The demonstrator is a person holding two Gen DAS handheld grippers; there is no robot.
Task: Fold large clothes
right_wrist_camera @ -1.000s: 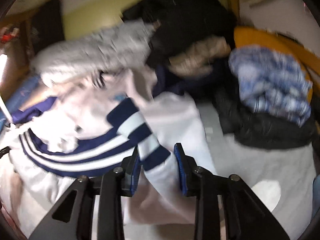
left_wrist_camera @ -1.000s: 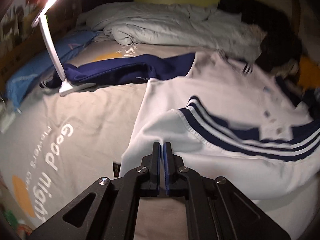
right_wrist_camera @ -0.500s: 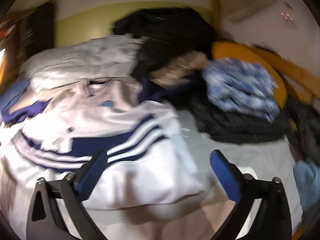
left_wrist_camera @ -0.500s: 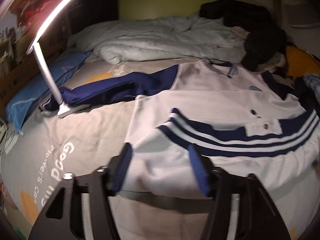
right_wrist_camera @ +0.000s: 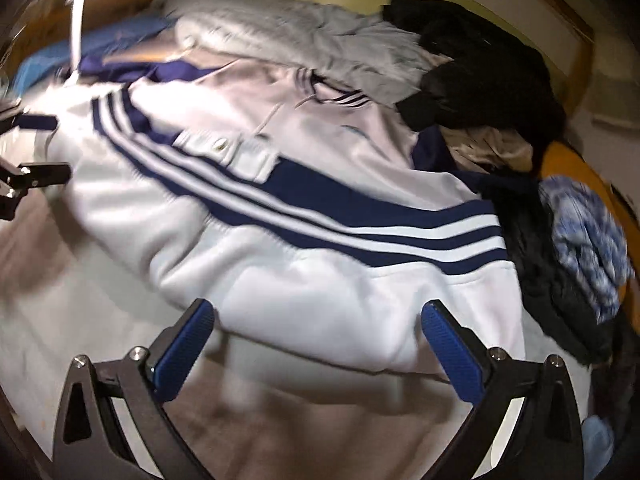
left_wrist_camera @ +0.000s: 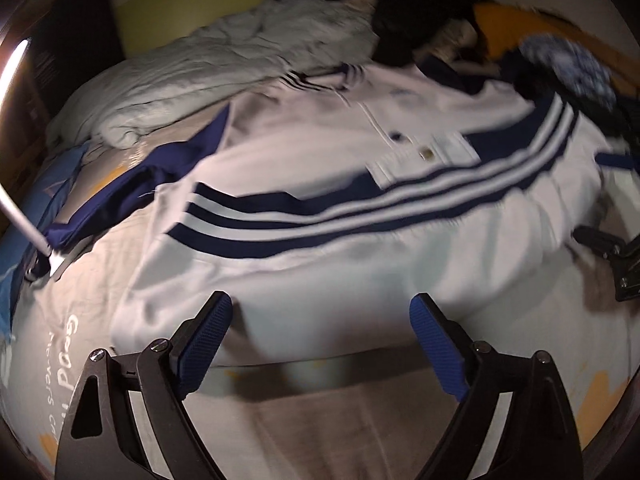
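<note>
A large white jacket (left_wrist_camera: 340, 152) with navy stripes and navy sleeves lies spread flat on the bed; it also shows in the right wrist view (right_wrist_camera: 304, 184). Its navy left sleeve (left_wrist_camera: 132, 192) stretches out toward the lamp. My left gripper (left_wrist_camera: 320, 320) is open and empty, just above the jacket's bottom hem. My right gripper (right_wrist_camera: 316, 324) is open and empty over the hem on the jacket's right side. The right gripper's body (left_wrist_camera: 612, 256) shows at the right edge of the left wrist view.
A white lamp (left_wrist_camera: 20, 208) stands on the bed at the left. A grey duvet (left_wrist_camera: 224, 68) is bunched at the back. A pile of black, blue-patterned and orange clothes (right_wrist_camera: 568, 216) lies at the right. The sheet (left_wrist_camera: 60, 344) carries printed lettering.
Both grippers have opened and let go of the jacket's hem. The jacket now lies flat and both grippers have drawn back a little toward its bottom edge.
</note>
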